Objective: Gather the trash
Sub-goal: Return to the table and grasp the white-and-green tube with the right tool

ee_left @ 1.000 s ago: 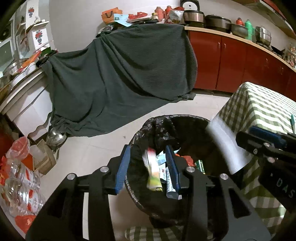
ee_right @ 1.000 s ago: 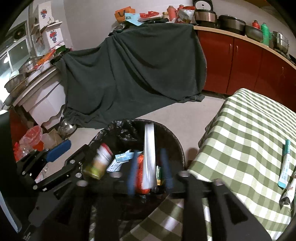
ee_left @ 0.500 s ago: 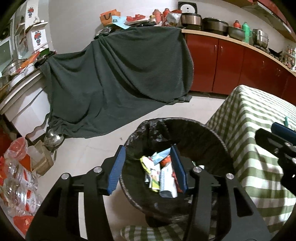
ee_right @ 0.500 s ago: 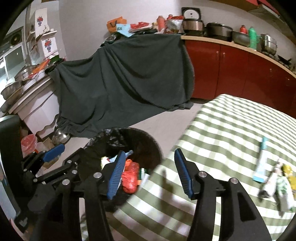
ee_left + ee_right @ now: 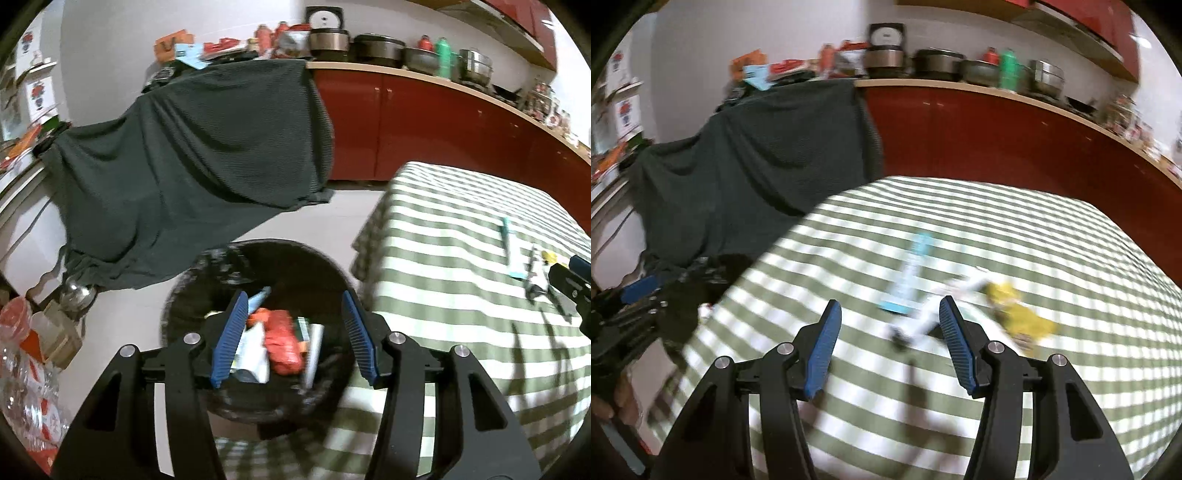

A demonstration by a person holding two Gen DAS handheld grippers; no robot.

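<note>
1. Left tongs [image 5: 293, 334]: jaws just opened, empty, above the bin [image 5: 184, 306] of discarded wrappers.
2. Right tongs [image 5: 886, 341]: jaws parted, empty, over the checked worktop [image 5: 1052, 236].
3. Remaining trash: blue tube [image 5: 908, 275], white packet [image 5: 923, 321], yellow wrapper [image 5: 1019, 314], just beyond the right tongs.

A white wall [image 5: 110, 44] backs the kitchen, above a pale tiled floor [image 5: 325, 218]. Red cabinets [image 5: 424, 125] run under a light countertop [image 5: 406, 74] crowded with pots [image 5: 376, 48]. A dark green cloth [image 5: 192, 158] drapes over furniture beside them. A table wears a green-and-white checked cloth [image 5: 1034, 229].
</note>
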